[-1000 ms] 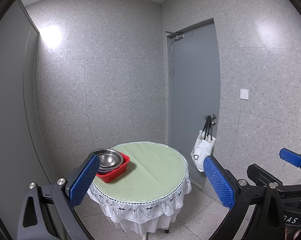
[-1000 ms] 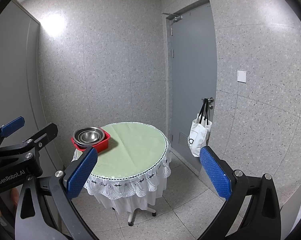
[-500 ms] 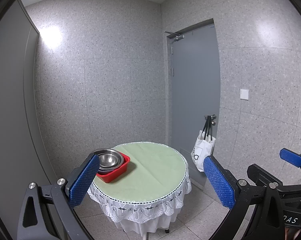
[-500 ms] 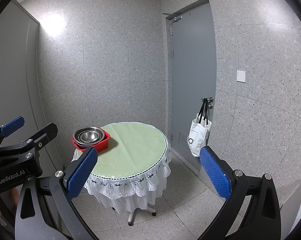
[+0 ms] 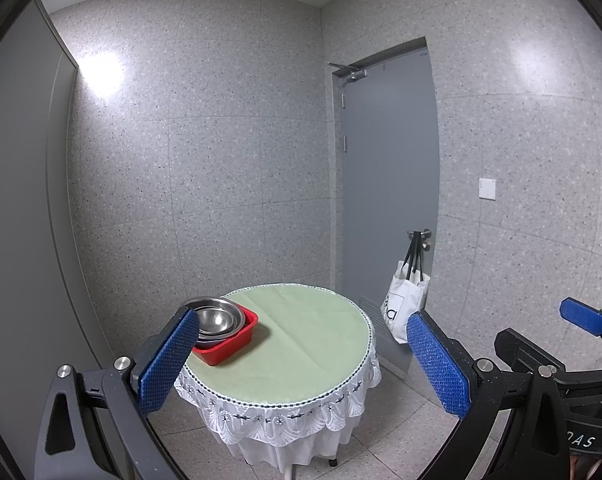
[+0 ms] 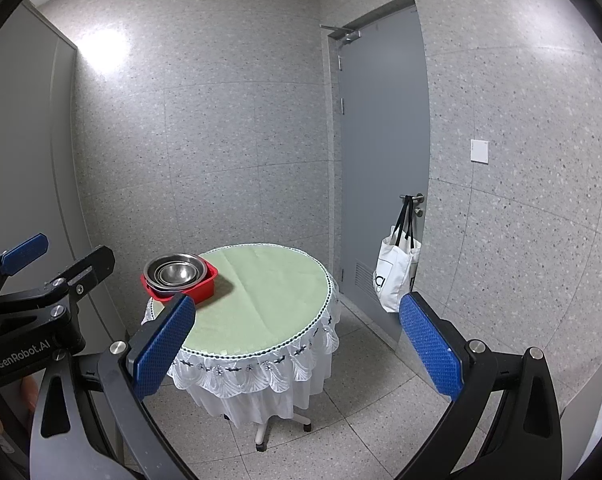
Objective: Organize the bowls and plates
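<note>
A stack of nested steel bowls (image 5: 217, 318) (image 6: 175, 273) sits in a red tub (image 5: 237, 344) (image 6: 205, 286) at the left edge of a round table with a green cloth (image 5: 301, 336) (image 6: 269, 292). My left gripper (image 5: 301, 364) is open and empty, held well back from the table. My right gripper (image 6: 297, 344) is open and empty, also well back from the table. The right gripper shows at the right edge of the left wrist view (image 5: 581, 340), and the left gripper at the left edge of the right wrist view (image 6: 41, 272).
The table has a white lace skirt (image 6: 261, 368) and a wheeled base (image 6: 279, 430). A grey door (image 6: 381, 160) stands behind it with a white tote bag (image 6: 395, 280) on its handle. Speckled walls enclose the small room; a grey panel (image 5: 17, 240) is at the left.
</note>
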{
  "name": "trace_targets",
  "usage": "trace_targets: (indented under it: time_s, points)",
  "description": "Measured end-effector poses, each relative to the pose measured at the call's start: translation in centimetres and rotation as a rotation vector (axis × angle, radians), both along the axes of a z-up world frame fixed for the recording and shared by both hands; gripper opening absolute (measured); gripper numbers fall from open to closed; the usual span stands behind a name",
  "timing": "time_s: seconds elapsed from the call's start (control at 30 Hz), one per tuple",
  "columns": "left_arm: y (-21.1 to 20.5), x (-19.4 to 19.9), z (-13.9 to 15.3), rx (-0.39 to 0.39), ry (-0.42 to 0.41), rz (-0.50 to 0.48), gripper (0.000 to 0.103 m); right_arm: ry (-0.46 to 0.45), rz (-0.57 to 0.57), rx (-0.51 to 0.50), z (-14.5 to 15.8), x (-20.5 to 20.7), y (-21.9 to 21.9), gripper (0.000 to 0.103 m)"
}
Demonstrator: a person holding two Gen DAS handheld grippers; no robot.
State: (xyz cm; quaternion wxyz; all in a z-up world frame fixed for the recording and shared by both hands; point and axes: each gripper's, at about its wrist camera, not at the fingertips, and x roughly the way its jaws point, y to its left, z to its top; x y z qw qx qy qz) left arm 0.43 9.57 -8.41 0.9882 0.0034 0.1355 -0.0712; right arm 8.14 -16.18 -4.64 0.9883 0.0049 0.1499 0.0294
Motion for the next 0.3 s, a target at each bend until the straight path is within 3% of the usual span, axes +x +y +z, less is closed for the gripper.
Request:
trace_targets:
  time_s: [0.3]
  points:
    - [-0.24, 0.17, -0.14, 0.009, 0.000, 0.000, 0.102, 0.007, 0.002, 0.007, -0.03, 0.26, -0.76, 0.103]
